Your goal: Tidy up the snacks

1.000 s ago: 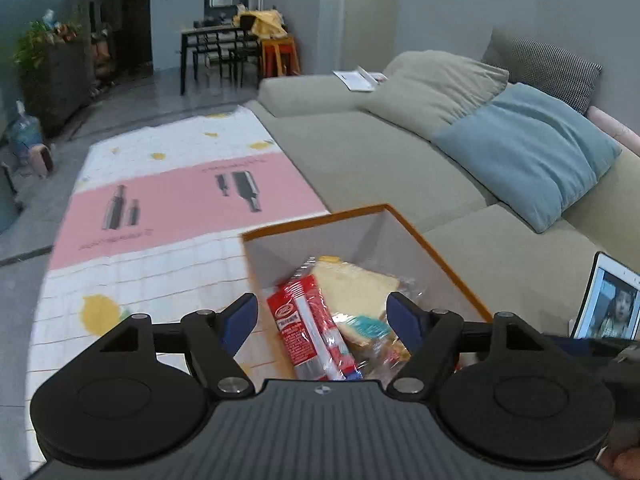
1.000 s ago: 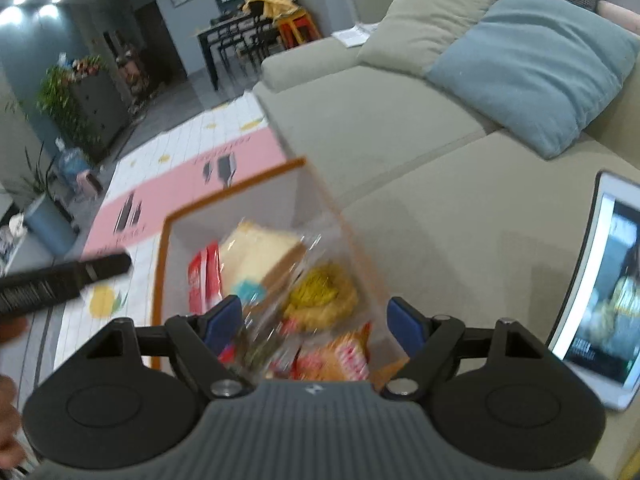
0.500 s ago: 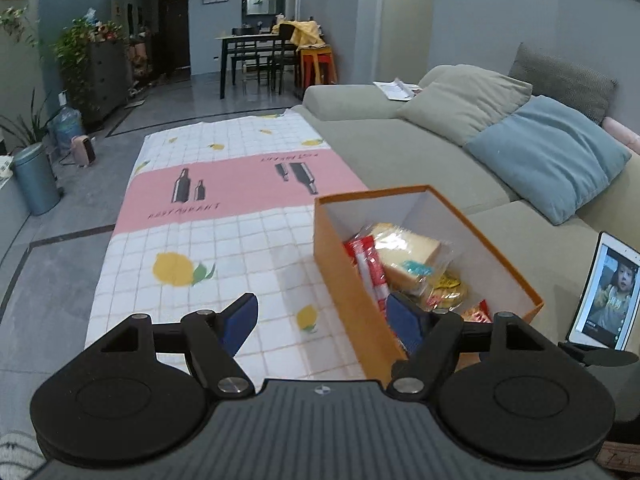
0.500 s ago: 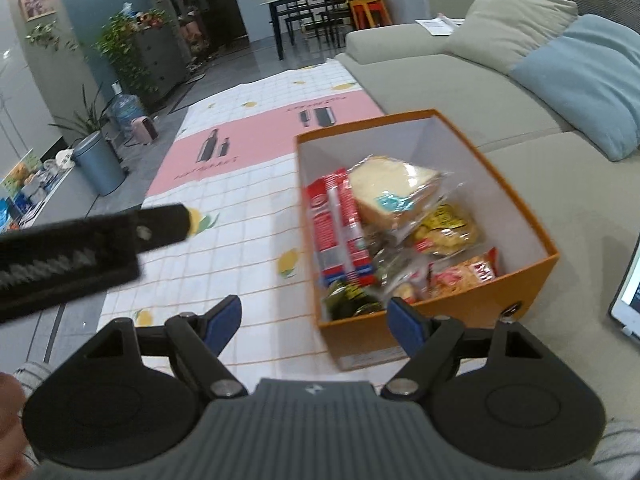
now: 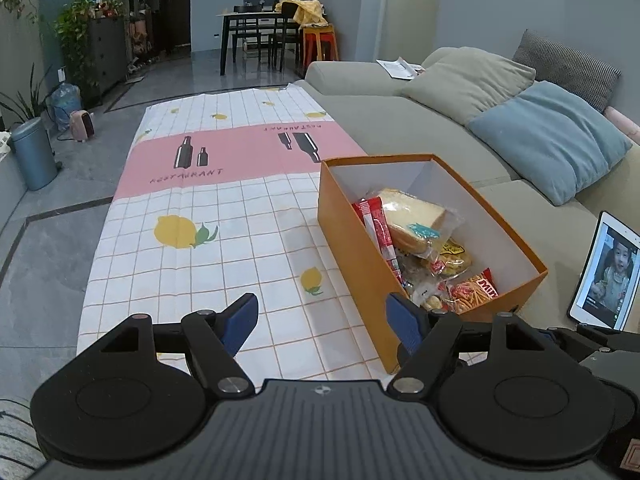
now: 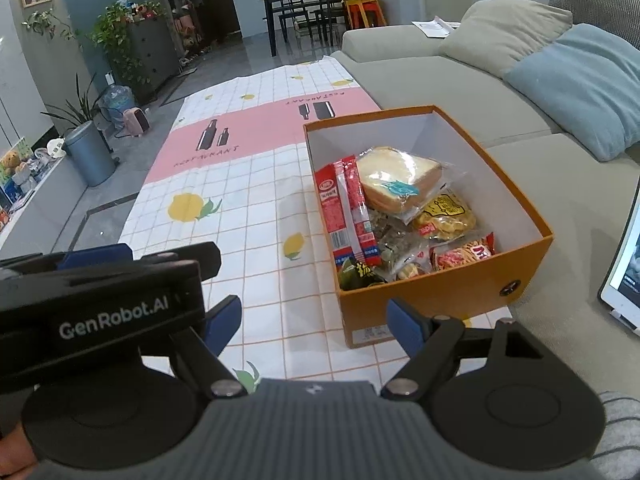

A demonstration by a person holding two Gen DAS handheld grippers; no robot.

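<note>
An orange box (image 5: 352,240) (image 6: 472,280) stands on the checked tablecloth (image 5: 224,236) (image 6: 248,208) at its right edge, beside the sofa. Inside it lie several snack packs: red sausage sticks (image 5: 378,228) (image 6: 346,208), wrapped sliced bread (image 5: 412,216) (image 6: 396,176), a yellow bag (image 6: 446,212) and a red-orange bag (image 5: 476,288) (image 6: 464,254). My left gripper (image 5: 322,320) hovers open and empty before the box's near left corner. My right gripper (image 6: 310,322) is open and empty too, just short of the box's near wall. The left gripper's body (image 6: 100,300) fills the right wrist view's lower left.
A grey sofa (image 5: 400,112) (image 6: 540,184) with beige and blue cushions (image 5: 548,136) runs along the right. A lit tablet (image 5: 604,272) (image 6: 624,272) leans on it near the box. A blue bin (image 5: 32,152), plants and a dining table (image 5: 256,28) stand far off.
Both grippers have pulled back from over the box, so the whole box and the cloth show. The left gripper's body has come closer in the right wrist view. Both stay open.
</note>
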